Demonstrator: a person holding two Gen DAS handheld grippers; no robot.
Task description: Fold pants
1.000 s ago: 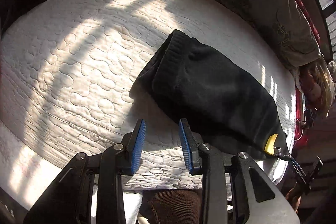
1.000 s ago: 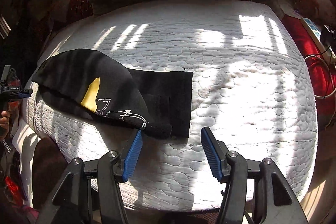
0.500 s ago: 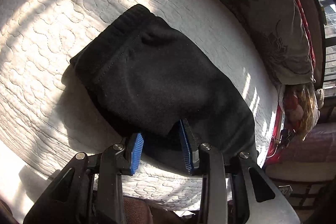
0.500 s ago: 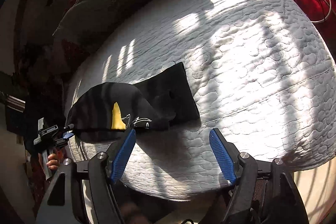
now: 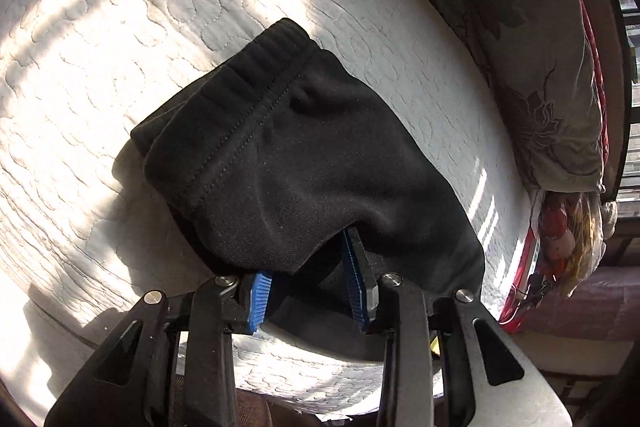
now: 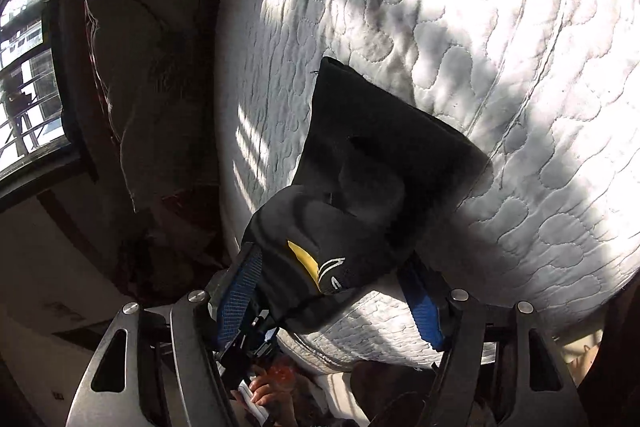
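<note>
Black folded pants (image 5: 304, 163) lie on a white quilted mattress (image 5: 120, 39), ribbed waistband at the far left end. My left gripper (image 5: 308, 279) is open, its blue pads straddling the near edge of the pants, with cloth draped over the tips. In the right wrist view the pants (image 6: 380, 163) show a yellow and white logo (image 6: 308, 263) at the near end. My right gripper (image 6: 336, 291) is open wide, its blue pads on either side of that logo end by the mattress edge.
A grey floral pillow (image 5: 520, 39) lies along the far side of the mattress (image 6: 500, 27), also in the right wrist view (image 6: 148, 67). A window with bars (image 6: 24, 67) is at the left. A hand holding the other gripper (image 6: 272, 383) shows below the mattress edge.
Both grippers have moved in onto the pants. The left pads now reach under the near fold; the right gripper has swung round and closed in on the logo end.
</note>
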